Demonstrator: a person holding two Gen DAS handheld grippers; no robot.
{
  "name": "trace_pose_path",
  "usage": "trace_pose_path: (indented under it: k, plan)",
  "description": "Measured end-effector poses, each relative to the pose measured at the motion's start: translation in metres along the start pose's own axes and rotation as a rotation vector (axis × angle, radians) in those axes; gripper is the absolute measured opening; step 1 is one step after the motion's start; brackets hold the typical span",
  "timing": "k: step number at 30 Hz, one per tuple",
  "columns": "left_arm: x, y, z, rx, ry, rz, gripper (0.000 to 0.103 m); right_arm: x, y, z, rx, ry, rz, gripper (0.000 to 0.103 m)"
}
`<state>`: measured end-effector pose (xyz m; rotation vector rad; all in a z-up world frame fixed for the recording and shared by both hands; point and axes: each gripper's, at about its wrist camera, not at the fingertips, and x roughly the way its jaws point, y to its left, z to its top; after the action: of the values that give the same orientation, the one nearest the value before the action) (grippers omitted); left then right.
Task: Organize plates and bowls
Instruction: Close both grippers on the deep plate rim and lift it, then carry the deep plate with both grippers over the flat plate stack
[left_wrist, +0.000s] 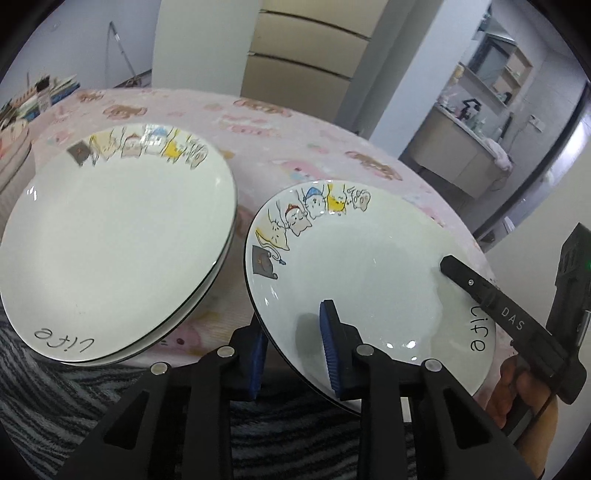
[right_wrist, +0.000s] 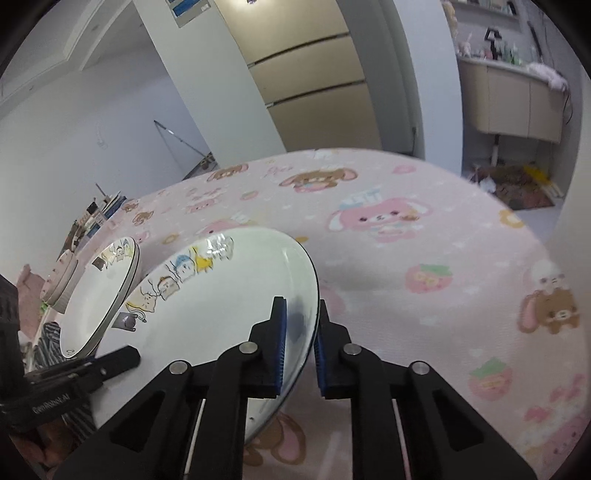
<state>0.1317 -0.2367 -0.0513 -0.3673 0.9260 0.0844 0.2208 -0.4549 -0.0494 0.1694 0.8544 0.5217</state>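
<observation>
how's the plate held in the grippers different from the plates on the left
The gripped plate is a single plate, clamped at its rim by the left hand-held gripper and the right hand-held gripper. The stacked plates sit one on another with no gripper touching them. The gripped plate lies nearer the table's right side; the stack lies left of it. Both are white, with cartoon cats and "life" lettering.

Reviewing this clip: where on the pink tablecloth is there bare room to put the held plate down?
Free: the tablecloth beyond and right of the held plate, out to the table's far edge. Crowded: the left side, where the plate stack nearly meets the held plate, with books behind it.
</observation>
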Motion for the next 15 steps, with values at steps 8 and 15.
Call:
trace_pose_path:
  k: [8,15]
  plan:
    - [-0.035,-0.001,0.01,0.049,-0.079,-0.068,0.029,-0.04,0.018,0.007,-0.016,-0.113,-0.038,0.013]
    - [-0.085,0.021,0.034,0.165,-0.149,-0.065,0.029,-0.059,0.063,0.025,-0.042,-0.191,-0.026,0.013]
